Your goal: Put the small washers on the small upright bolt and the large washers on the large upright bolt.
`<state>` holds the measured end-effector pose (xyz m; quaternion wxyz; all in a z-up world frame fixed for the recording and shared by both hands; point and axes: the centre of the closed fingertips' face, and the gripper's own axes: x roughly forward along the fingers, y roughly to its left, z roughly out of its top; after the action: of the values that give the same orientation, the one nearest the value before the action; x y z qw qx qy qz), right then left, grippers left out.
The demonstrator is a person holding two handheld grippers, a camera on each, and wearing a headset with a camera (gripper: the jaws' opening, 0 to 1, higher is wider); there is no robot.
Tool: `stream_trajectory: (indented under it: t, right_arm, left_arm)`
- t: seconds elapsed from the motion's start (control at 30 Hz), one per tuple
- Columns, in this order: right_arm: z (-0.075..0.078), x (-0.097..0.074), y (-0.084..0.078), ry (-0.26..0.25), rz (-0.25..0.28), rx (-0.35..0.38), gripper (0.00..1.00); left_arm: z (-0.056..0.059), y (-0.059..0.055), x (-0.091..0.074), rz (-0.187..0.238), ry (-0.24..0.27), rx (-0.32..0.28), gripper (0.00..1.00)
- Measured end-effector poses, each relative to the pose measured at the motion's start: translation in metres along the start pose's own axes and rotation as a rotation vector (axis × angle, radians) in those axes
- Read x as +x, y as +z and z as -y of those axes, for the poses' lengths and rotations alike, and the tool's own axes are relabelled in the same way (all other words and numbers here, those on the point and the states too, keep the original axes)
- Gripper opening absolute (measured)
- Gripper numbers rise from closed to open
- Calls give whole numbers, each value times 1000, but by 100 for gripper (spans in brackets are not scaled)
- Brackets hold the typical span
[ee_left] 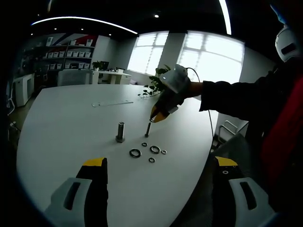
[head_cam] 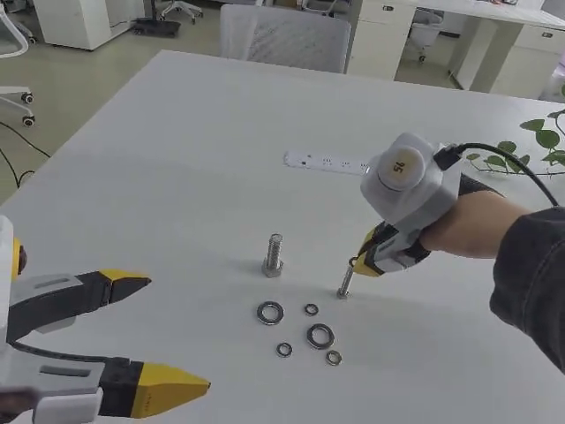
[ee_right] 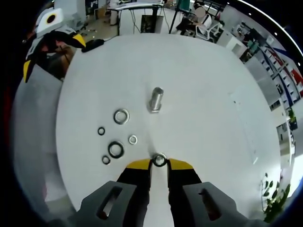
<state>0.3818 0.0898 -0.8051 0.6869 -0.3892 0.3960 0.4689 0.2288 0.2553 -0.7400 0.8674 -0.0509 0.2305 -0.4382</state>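
Observation:
The large upright bolt (head_cam: 274, 256) and the thinner small upright bolt (head_cam: 345, 283) stand on the white table (head_cam: 177, 159). My right gripper (head_cam: 357, 262) is shut on a small washer (ee_right: 159, 160), holding it right at the small bolt's top. In front of the bolts lie two large washers (head_cam: 270, 312) (head_cam: 320, 336) and three small ones (head_cam: 311, 309) (head_cam: 283, 350) (head_cam: 333, 358). My left gripper (head_cam: 177, 334) is open at the near left, well away from them, with nothing between its fingers. The left gripper view shows the right gripper (ee_left: 158, 116) over the small bolt (ee_left: 148, 129).
A white power strip (head_cam: 327, 162) lies further back on the table. A grey chair (head_cam: 284, 37) stands at the far edge and a green plant (head_cam: 540, 141) at the right. The table's left edge runs diagonally, with floor beyond.

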Motion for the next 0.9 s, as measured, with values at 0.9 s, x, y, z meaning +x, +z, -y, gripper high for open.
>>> stream_trajectory:
  t: [0.9]
  right_arm:
    - [3, 20, -7, 31, -23, 12, 14]
  left_arm:
    - [-6, -3, 1, -6, 15, -15, 91]
